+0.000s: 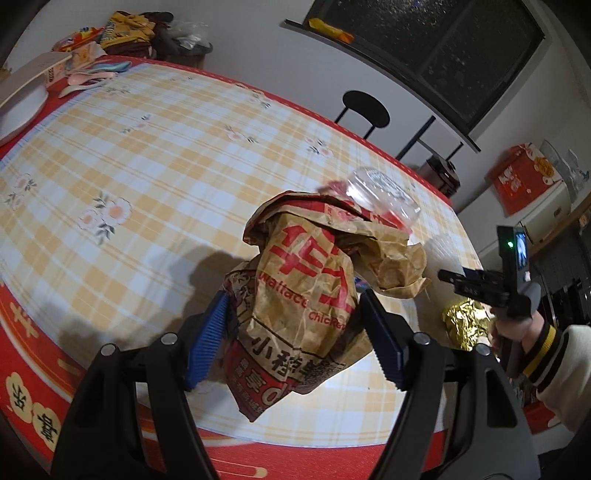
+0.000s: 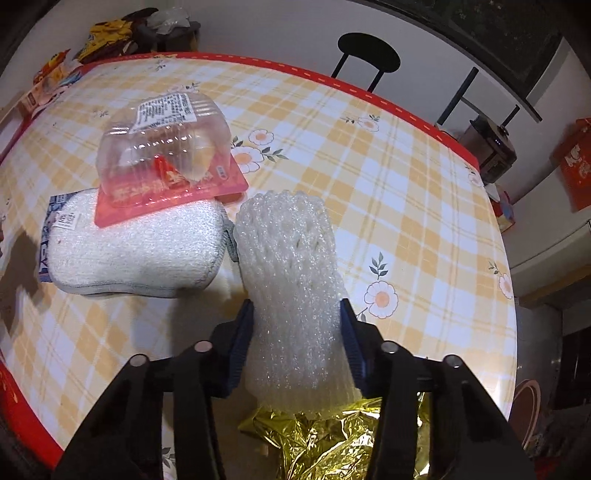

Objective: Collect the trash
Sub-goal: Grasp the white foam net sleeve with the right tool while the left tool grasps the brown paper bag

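My left gripper point(image 1: 293, 325) is shut on a crumpled brown Wallace paper bag point(image 1: 303, 295) and holds it over the checked table point(image 1: 147, 155). A clear plastic box point(image 1: 384, 195) lies just beyond the bag. My right gripper point(image 2: 297, 332) is shut on a white foam fruit net point(image 2: 291, 280), held above crumpled gold foil point(image 2: 332, 439). The right gripper's body also shows in the left wrist view point(image 1: 491, 284), beside the gold foil point(image 1: 465, 325). In the right wrist view the clear plastic box point(image 2: 162, 147) on its pink base rests on a white sponge pad point(image 2: 136, 254).
A white plate point(image 1: 18, 114), snack packets point(image 1: 125, 29) and boxes sit at the table's far left end. A black stool point(image 2: 369, 55) and a dark appliance point(image 2: 487, 147) stand beyond the far edge. A red gift box point(image 1: 524, 177) sits on a side counter at right.
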Available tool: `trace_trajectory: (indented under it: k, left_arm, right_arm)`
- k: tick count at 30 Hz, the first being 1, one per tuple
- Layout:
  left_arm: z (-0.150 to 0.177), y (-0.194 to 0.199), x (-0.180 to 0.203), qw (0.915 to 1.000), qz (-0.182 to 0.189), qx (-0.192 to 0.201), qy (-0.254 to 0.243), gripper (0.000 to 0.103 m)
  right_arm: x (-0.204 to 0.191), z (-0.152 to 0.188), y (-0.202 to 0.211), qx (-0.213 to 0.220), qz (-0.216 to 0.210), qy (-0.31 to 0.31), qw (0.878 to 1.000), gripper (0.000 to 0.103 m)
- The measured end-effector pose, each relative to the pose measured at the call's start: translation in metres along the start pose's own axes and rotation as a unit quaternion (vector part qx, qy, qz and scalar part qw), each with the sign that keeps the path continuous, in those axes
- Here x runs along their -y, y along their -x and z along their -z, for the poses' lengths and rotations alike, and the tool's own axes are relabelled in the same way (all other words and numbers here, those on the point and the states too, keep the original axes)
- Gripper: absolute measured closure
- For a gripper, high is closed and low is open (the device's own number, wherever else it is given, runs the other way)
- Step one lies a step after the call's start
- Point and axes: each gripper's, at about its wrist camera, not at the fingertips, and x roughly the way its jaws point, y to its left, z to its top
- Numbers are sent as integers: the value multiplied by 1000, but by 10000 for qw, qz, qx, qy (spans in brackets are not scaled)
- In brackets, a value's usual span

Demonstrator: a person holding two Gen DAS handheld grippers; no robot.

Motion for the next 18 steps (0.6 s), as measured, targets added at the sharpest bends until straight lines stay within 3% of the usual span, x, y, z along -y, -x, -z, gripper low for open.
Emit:
trace_trajectory:
  k: [9, 18]
  left_arm:
    - [-11, 16, -2, 9997, -49, 245, 45, 31]
    - [-19, 25, 18, 9993, 74, 355, -127, 31]
  right_arm:
    - [1, 16, 40, 513, -486, -609, 9956, 70]
    - [0, 49, 90, 1086, -1375, -1294, 9760, 70]
